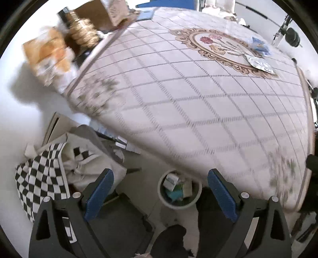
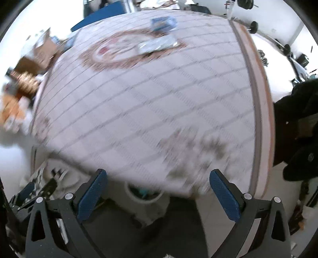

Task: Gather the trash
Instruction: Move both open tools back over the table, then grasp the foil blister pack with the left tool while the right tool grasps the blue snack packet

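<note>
Both grippers are ours, one in each hand, and both point steeply down past the near edge of the table. We see the left gripper (image 1: 160, 195) with its blue pads spread wide and nothing between them; under the gap, on the floor, sits the white bin (image 1: 179, 189), already holding a white-and-blue carton and some teal and green scraps. The right gripper (image 2: 158, 195) is likewise wide apart and empty, and in its blurred view the bin (image 2: 144, 195) peeks out from beneath the table edge, just between the fingers.

On the table (image 1: 198, 111), covered with a pale grid-patterned cloth, two pieces of trash lie well away from us by the flower medallion (image 1: 218, 46): a silver wrapper (image 1: 258, 63) resting on the medallion's ornate border and, just beyond it, a blue packet (image 1: 259, 44). The right view shows the same wrapper (image 2: 157, 44) and packet (image 2: 163, 22), smeared by motion.

Left of the bin we see a checkered cloth (image 1: 39, 178) draped on a grey bag. Cardboard boxes (image 1: 99, 15) crowd the floor off the table's far left corner.
</note>
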A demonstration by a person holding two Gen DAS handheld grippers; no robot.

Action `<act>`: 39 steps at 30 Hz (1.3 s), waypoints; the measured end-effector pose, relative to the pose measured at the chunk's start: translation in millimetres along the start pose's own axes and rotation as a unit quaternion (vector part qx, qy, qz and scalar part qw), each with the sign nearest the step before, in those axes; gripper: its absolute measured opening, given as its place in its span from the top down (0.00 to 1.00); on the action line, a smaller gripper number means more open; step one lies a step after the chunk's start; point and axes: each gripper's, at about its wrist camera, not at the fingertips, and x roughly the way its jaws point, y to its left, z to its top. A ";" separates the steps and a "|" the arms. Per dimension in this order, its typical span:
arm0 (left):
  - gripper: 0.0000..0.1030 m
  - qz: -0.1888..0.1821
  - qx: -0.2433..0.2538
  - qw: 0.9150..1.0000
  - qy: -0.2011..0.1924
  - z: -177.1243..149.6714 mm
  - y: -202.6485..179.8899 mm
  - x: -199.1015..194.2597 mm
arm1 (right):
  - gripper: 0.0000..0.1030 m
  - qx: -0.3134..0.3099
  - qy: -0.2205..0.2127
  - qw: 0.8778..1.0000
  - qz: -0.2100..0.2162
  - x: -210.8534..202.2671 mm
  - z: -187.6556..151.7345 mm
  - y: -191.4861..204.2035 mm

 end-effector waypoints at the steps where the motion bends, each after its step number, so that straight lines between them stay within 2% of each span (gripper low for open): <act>1: 0.06 0.001 -0.001 1.000 0.008 13.0 -9.9 7.6 | 0.00 0.008 0.004 1.000 -0.006 9.3 18.5 -11.2; 5: 0.06 -0.002 -0.009 0.999 0.042 69.3 -53.7 36.1 | 0.00 0.050 0.032 0.998 -0.018 55.6 92.1 -67.0; 7: 0.06 -0.015 0.013 0.999 0.048 97.7 -84.6 44.4 | 0.00 0.063 0.046 0.997 -0.019 72.8 122.2 -90.9; 9: 0.06 -0.021 0.069 0.997 0.041 123.5 -120.2 49.0 | 0.00 0.075 0.059 0.995 -0.019 87.0 153.8 -114.3; 11: 0.06 -0.020 0.156 0.987 0.026 148.0 -162.8 51.2 | 0.00 0.074 0.068 0.995 -0.021 98.7 185.4 -133.6; 13: 0.07 -0.014 0.264 0.964 0.012 173.6 -212.8 55.1 | 0.00 0.069 0.077 0.994 -0.023 107.7 207.9 -145.7; 14: 0.07 -0.013 0.293 0.956 0.007 179.6 -226.6 56.2 | 0.00 0.063 0.086 0.994 -0.024 113.7 220.5 -151.2; 15: 0.07 -0.017 0.336 0.942 0.006 188.1 -246.0 58.6 | 0.00 0.057 0.092 0.994 -0.025 117.9 228.2 -153.9; 16: 0.07 -0.011 0.365 0.931 -0.015 194.0 -261.6 60.9 | 0.00 0.049 0.100 0.993 -0.028 123.1 236.6 -156.5; 17: 0.07 -0.012 0.408 0.913 -0.011 200.8 -280.7 64.7 | 0.00 0.042 0.109 0.993 -0.030 129.4 245.6 -158.6; 21: 0.07 -0.017 0.492 0.871 0.009 213.3 -320.6 79.8 | 0.00 0.035 0.122 0.991 -0.030 144.8 269.9 -164.0; 23: 0.07 -0.018 0.514 0.857 0.028 218.7 -333.3 91.0 | 0.00 0.042 0.126 0.991 -0.027 150.0 278.3 -167.7; 25: 0.12 -0.029 0.521 0.852 0.041 222.1 -338.6 97.2 | 0.00 0.054 0.128 0.990 -0.018 153.5 286.8 -172.0; 26: 0.15 -0.043 0.521 0.851 0.047 224.6 -339.8 96.1 | 0.00 0.058 0.128 0.990 -0.016 155.3 290.8 -174.8; 28: 0.29 -0.070 0.513 0.853 0.066 228.8 -339.3 95.0 | 0.00 0.068 0.128 0.989 -0.011 157.4 299.4 -178.3; 31: 0.37 -0.079 0.513 0.853 0.059 223.5 -336.5 89.1 | 0.00 0.072 0.128 0.989 -0.010 160.5 306.7 -181.9; 33: 0.38 -0.082 0.502 0.859 0.062 220.0 -334.1 86.0 | 0.00 0.072 0.129 0.989 -0.009 161.7 311.7 -181.0; 35: 0.38 -0.076 0.478 0.873 0.063 216.9 -327.2 85.7 | 0.00 0.072 0.127 0.989 -0.006 160.6 314.7 -178.8; 36: 0.38 -0.077 0.450 0.887 0.066 216.4 -319.8 85.5 | 0.00 0.071 0.125 0.990 -0.003 158.8 316.2 -175.9; 37: 0.38 -0.077 0.411 0.905 0.077 216.9 -309.0 86.5 | 0.00 0.071 0.122 0.990 0.000 153.9 313.7 -177.3; 38: 0.38 -0.077 0.381 0.918 0.082 222.4 -302.1 88.5 | 0.00 0.071 0.118 0.990 0.005 151.4 318.5 -173.3; 39: 0.38 -0.078 0.331 0.936 0.090 224.1 -286.3 89.9 | 0.00 0.071 0.114 0.991 0.011 149.2 323.7 -168.6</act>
